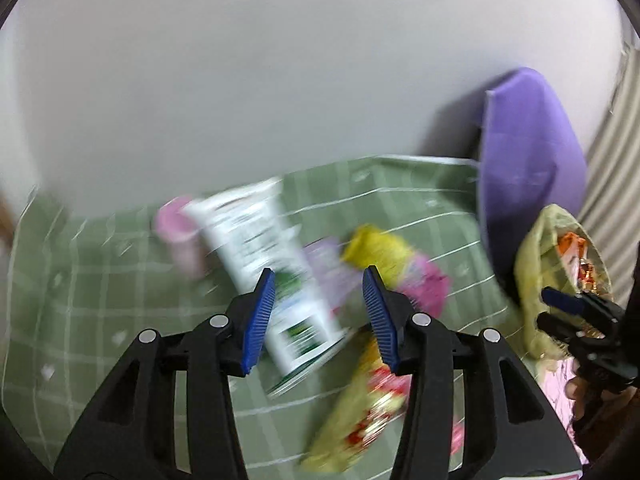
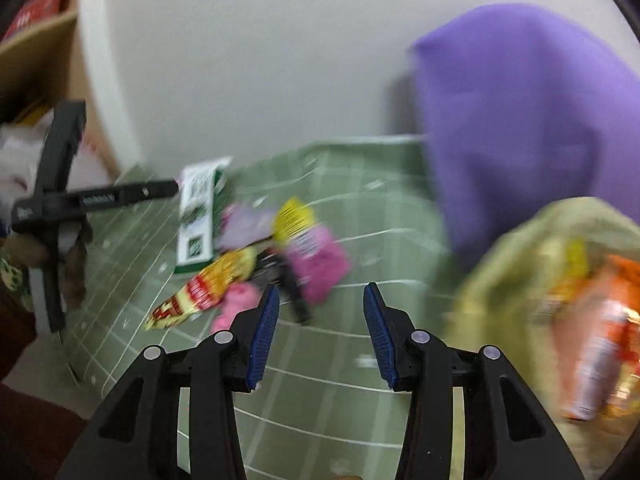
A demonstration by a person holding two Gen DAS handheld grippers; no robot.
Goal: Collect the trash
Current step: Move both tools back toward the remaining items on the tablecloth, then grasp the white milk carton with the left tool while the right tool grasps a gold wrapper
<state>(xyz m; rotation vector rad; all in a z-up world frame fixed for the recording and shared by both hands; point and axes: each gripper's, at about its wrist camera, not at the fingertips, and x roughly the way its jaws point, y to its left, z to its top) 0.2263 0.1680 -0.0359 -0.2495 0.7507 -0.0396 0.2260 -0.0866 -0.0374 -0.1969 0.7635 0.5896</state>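
Trash lies on a green checked cloth (image 1: 100, 280): a white and green carton (image 1: 264, 260), a yellow and pink packet (image 1: 384, 256), a yellow and red snack wrapper (image 1: 360, 412), a pale purple packet (image 1: 332, 268) and a pink cup (image 1: 176, 224). My left gripper (image 1: 320, 304) is open, low over the carton. A yellow-green bag (image 1: 540, 264) holding orange wrappers stands at right. My right gripper (image 2: 320, 320) is open and empty above the cloth (image 2: 320, 392), with the bag (image 2: 520, 280) at its right and the trash pile (image 2: 256, 248) ahead left. It also shows in the left wrist view (image 1: 560, 304) at the bag.
A purple upright object (image 1: 528, 152) stands behind the bag against a white wall. A wooden shelf (image 2: 36, 52) with boxes is at far left in the right wrist view, where my left gripper's black body (image 2: 60, 200) also shows. Both views are motion-blurred.
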